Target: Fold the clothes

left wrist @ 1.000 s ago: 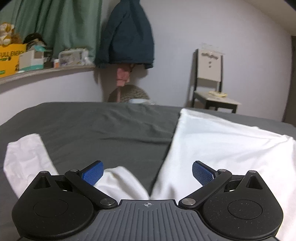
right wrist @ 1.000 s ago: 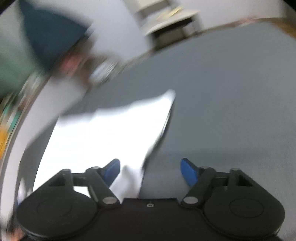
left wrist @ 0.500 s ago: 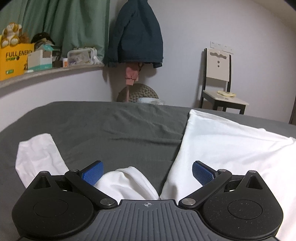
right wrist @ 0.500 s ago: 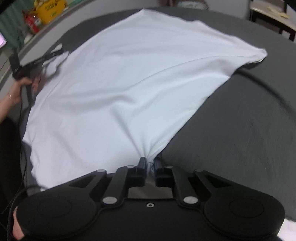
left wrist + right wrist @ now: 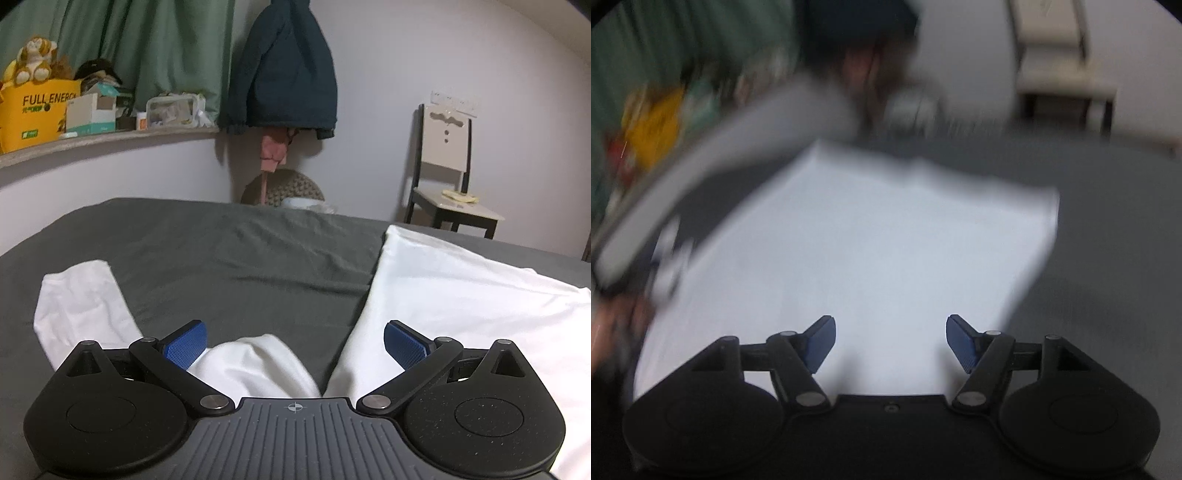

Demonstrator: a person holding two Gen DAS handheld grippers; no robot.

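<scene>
On a dark grey bed (image 5: 229, 258) lies a white shirt (image 5: 871, 251); the left gripper (image 5: 293, 345) gapes wide, the right gripper (image 5: 890, 341) is opening, nothing pinched.

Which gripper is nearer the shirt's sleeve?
Left. The left gripper sits over the sleeve where it joins the shirt. The right gripper, jaws opening with nothing between them, hangs over the shirt's body.

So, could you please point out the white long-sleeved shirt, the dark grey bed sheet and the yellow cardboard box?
white long-sleeved shirt (image 5: 461, 295): left wrist view, its body panel.
dark grey bed sheet (image 5: 229, 258): left wrist view, bare middle.
yellow cardboard box (image 5: 33, 114): left wrist view, printed front.
</scene>
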